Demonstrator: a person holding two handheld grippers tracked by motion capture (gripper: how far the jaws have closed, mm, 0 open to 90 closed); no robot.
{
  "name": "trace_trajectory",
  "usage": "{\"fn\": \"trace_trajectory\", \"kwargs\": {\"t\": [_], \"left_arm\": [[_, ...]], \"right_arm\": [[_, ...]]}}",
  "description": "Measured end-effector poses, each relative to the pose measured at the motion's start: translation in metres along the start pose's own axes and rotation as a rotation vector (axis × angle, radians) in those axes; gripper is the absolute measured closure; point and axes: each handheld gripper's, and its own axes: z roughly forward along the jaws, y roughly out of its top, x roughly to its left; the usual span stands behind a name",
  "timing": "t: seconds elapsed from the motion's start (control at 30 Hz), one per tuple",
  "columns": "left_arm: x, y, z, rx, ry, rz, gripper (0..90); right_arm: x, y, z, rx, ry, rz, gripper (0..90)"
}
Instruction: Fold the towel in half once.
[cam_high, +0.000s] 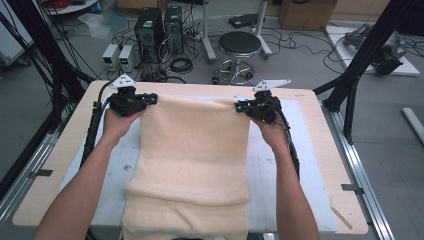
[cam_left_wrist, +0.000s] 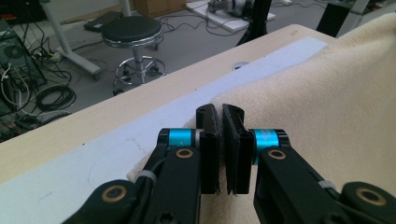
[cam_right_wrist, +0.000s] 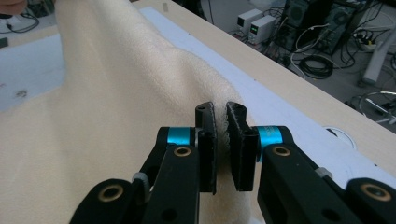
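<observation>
Currently both grippers, left gripper (cam_high: 150, 99) and right gripper (cam_high: 241, 106), pinch a cream towel's (cam_high: 192, 150) far corners, where thin bites could slip free.

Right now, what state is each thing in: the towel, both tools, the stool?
Towel: far edge lifted at both corners, near end folded over at the table's near edge.
Left tool: shut on the towel's far left corner.
Right tool: shut on the towel's far right corner.
Stool: upright on the floor beyond the table, unoccupied.
</observation>
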Motion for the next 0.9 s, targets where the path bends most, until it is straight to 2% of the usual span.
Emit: {"fn": "trace_trajectory", "kwargs": {"t": [0.07, 0.23, 0.33, 0.4, 0.7, 0.8, 0.9], "left_arm": [[0.001, -0.001, -0.003, 0.005, -0.005, 0.008, 85.1], [-0.001, -0.007, -0.014, 0.002, -0.023, 0.02, 85.1], [-0.004, -0.011, -0.022, -0.015, -0.033, 0.022, 85.1], [-0.008, -0.014, -0.03, -0.025, -0.043, 0.033, 85.0], [-0.037, -0.04, -0.067, -0.059, -0.105, 0.072, 84.9], [-0.048, -0.05, -0.078, -0.069, -0.119, 0.086, 84.8], [-0.061, -0.065, -0.091, -0.072, -0.138, 0.106, 84.7]], "right_arm": [[0.001, 0.0, -0.001, -0.007, 0.018, 0.016, 83.6], [0.008, -0.002, -0.001, 0.003, 0.038, -0.007, 83.6], [0.013, -0.006, -0.005, -0.012, 0.064, 0.003, 83.6], [0.017, -0.008, -0.008, -0.012, 0.078, -0.006, 83.5], [0.042, -0.025, -0.028, -0.036, 0.148, -0.029, 83.5], [0.054, -0.033, -0.037, -0.038, 0.169, -0.038, 83.3], [0.069, -0.043, -0.046, -0.037, 0.187, -0.069, 83.1]]}}
